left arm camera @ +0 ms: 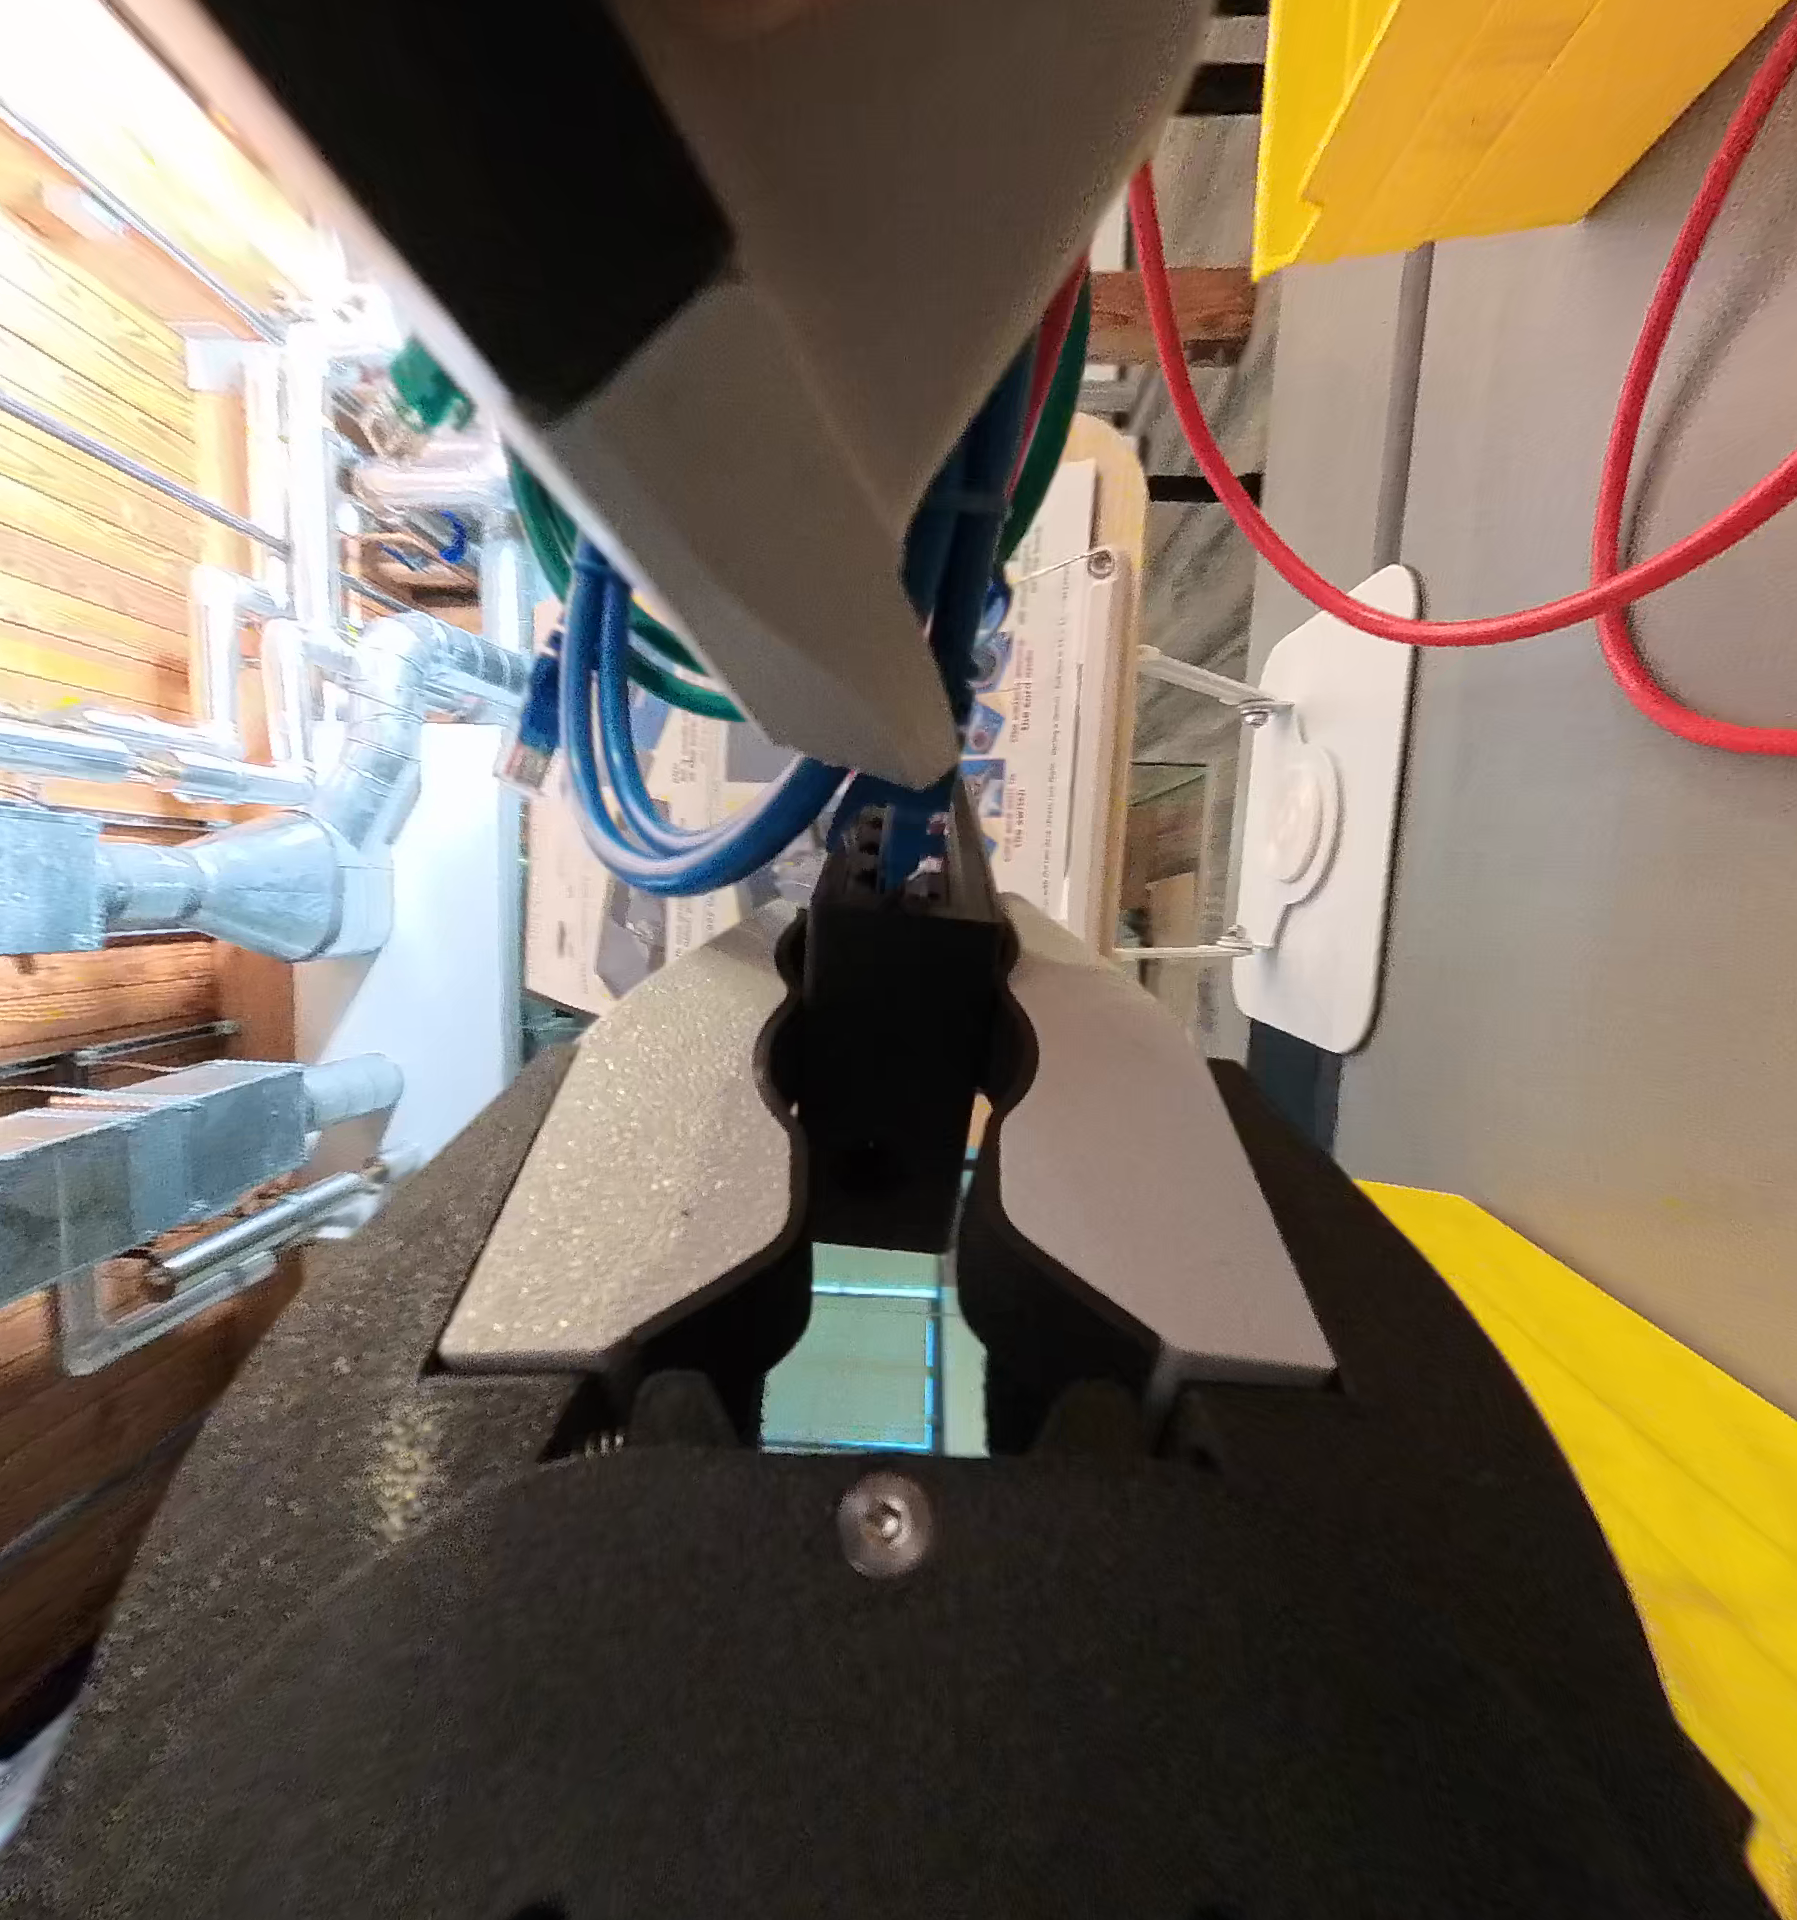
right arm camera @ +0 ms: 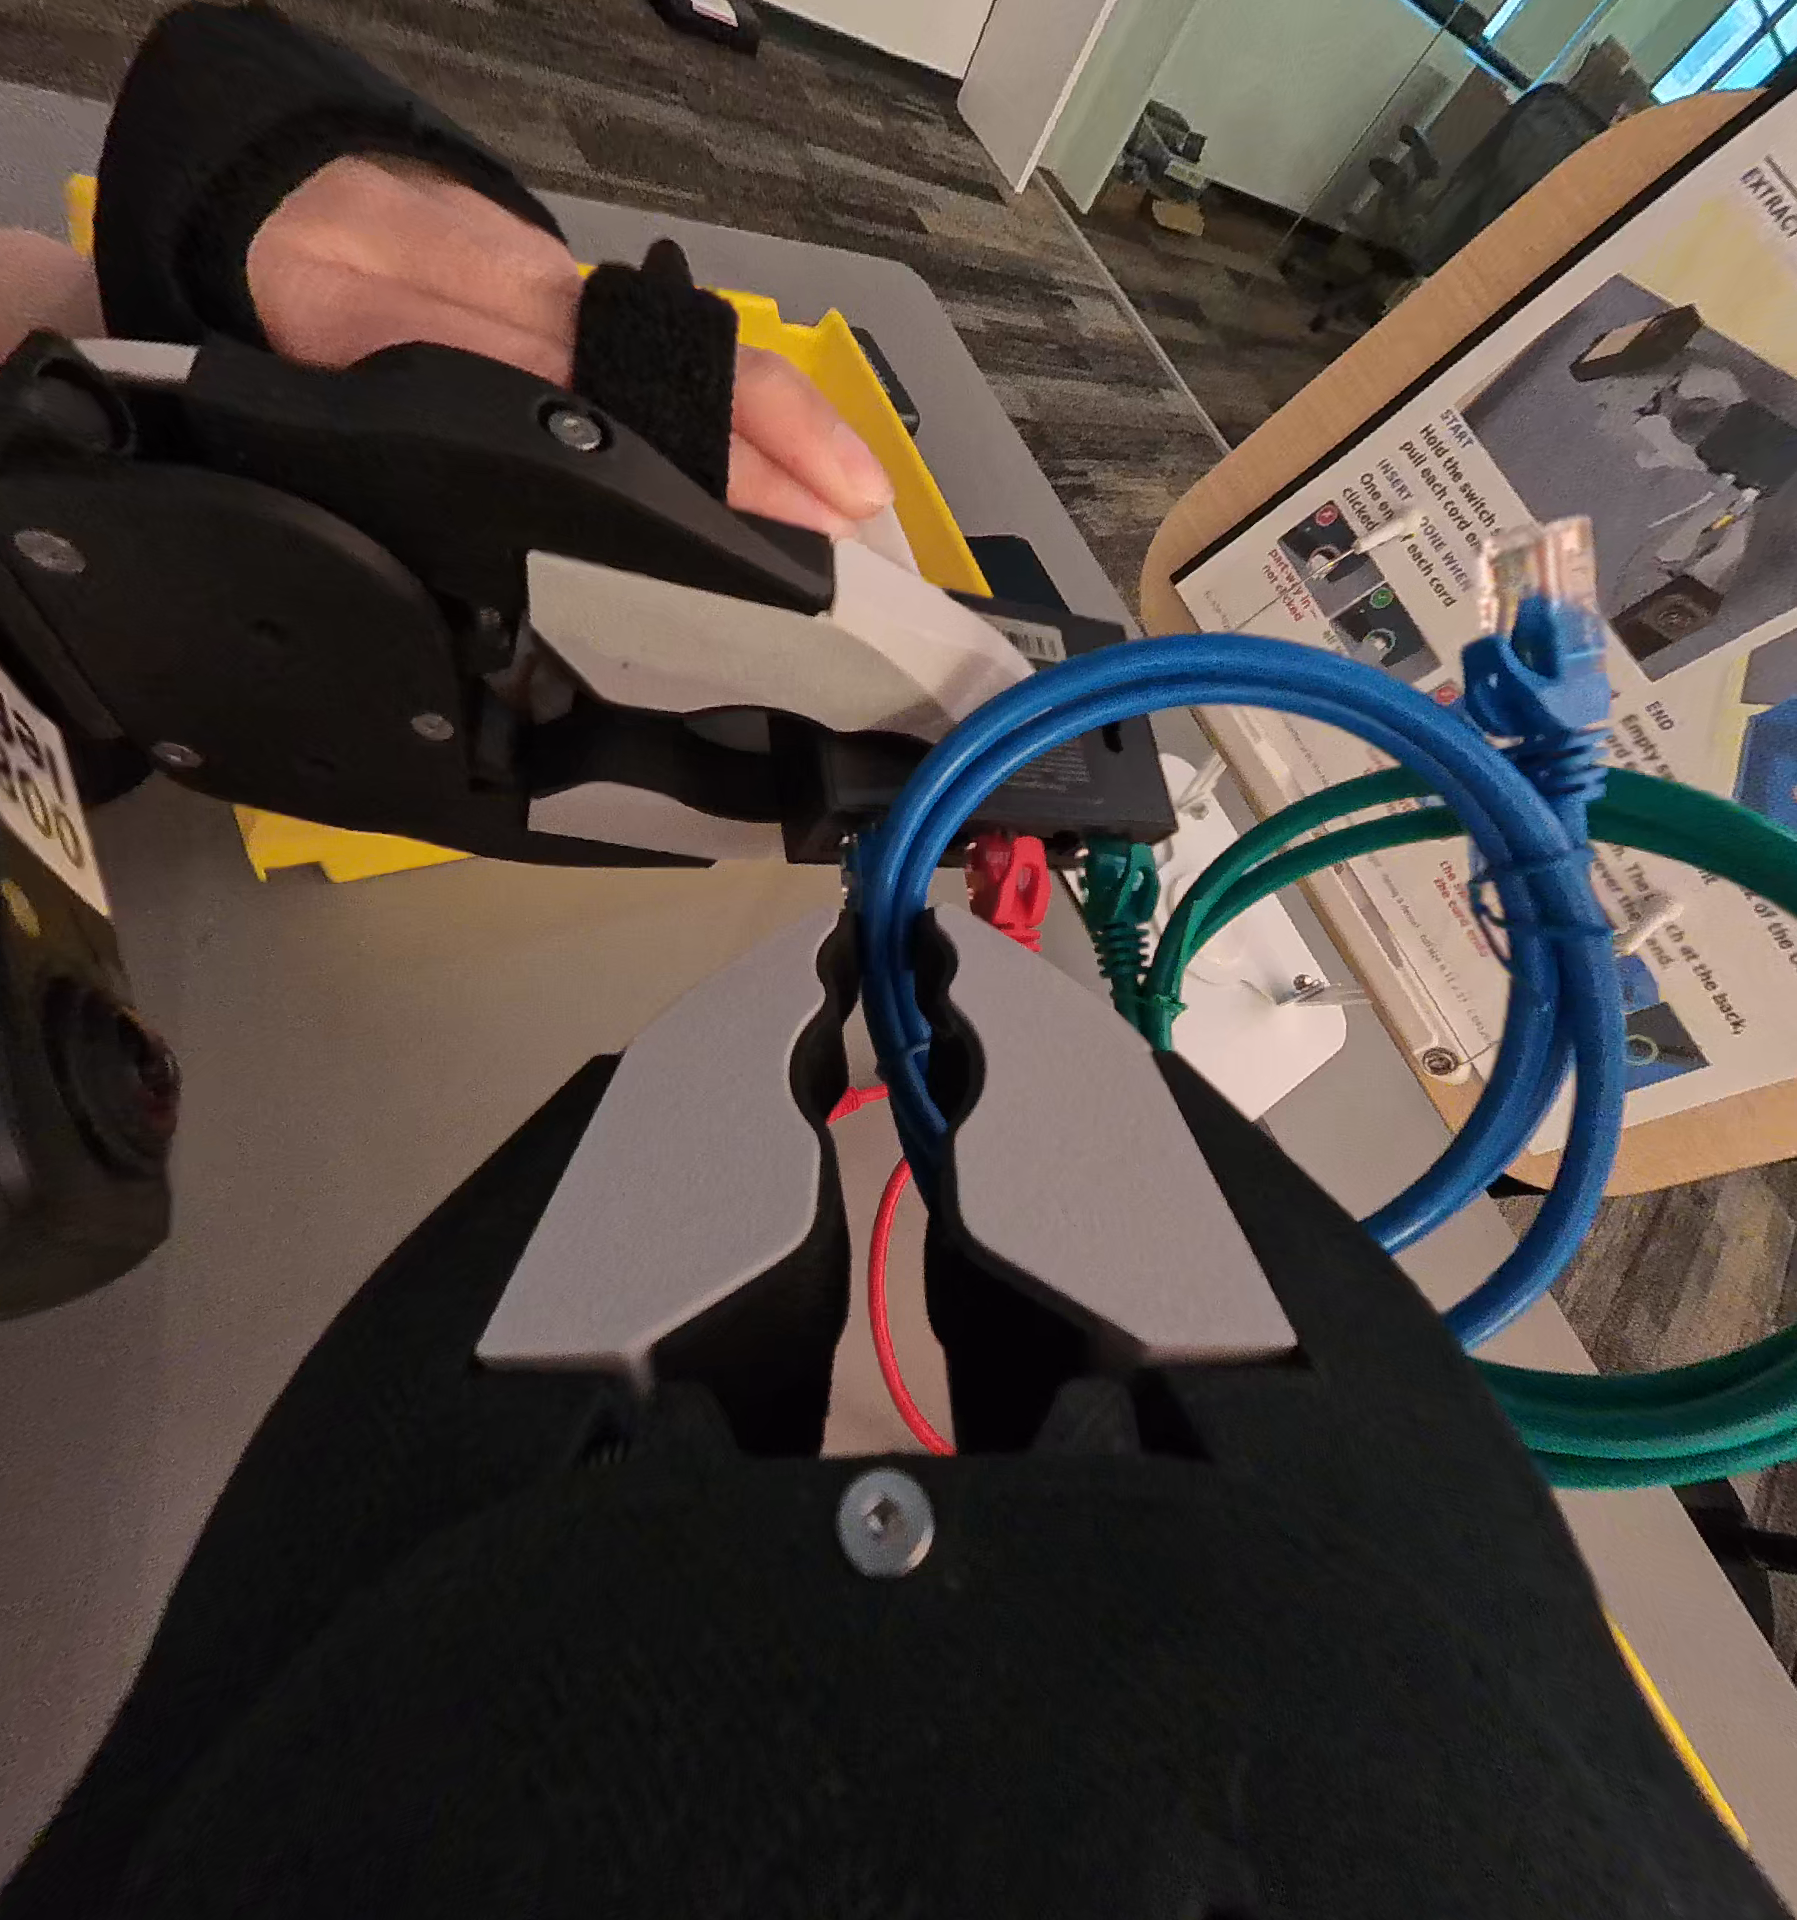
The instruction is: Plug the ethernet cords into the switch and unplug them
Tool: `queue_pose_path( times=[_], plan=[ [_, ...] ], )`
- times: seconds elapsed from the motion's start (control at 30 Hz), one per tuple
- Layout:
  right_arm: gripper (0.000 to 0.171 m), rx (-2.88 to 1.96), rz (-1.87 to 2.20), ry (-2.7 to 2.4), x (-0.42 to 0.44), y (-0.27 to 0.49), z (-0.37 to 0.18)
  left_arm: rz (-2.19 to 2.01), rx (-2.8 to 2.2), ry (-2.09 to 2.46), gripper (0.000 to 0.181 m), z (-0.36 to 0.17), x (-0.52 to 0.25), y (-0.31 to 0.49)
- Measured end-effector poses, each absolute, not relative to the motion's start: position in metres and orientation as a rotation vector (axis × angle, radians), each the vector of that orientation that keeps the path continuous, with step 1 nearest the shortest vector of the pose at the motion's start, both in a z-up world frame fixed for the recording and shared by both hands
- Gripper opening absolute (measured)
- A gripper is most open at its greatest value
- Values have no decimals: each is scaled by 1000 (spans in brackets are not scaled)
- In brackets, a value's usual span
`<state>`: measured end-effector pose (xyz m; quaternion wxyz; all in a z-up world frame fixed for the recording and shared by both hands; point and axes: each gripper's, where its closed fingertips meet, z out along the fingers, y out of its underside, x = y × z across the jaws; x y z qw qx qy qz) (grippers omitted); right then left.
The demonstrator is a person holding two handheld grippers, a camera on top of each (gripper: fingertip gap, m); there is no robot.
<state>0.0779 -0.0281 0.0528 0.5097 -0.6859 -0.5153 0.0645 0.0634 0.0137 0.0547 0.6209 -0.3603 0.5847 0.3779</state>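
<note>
Left hand-held gripper (left arm camera: 899, 997) clamped the boxy black switch (right arm camera: 1029, 764) above the smooth grey counter (right arm camera: 374, 997); right hand-held gripper (right arm camera: 889, 956) pinched the rubbery blue cord (right arm camera: 1237, 665) at its port.

Black claw (right arm camera: 889, 997) bodies, grey fingers (right arm camera: 1070, 1122), silver screws, black hand strap (right arm camera: 655, 353).

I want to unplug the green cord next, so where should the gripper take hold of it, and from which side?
Probably grip the green cord's ribbed boot just below the switch, coming from the cable side, in line with the port. The boot is short and stiff; the coiled loops would just flex.
</note>
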Motion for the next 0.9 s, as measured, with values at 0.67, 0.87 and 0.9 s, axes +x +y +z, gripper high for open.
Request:
queue_pose_path(
  times=[0.67, 0.87, 0.9],
  plan=[
    [17, -1566, 19, -1321, 80, -18, 41, 832, -938, 1398, 30, 39, 59, 24],
    [17, -1502, -81, -1349, 84, -18, 45, 840, -935, 1361, 31, 48, 53, 25],
    [18, -1502, -95, -1349, 86, -17, 45, 843, -927, 1354, 31, 50, 52, 25]
  ],
)
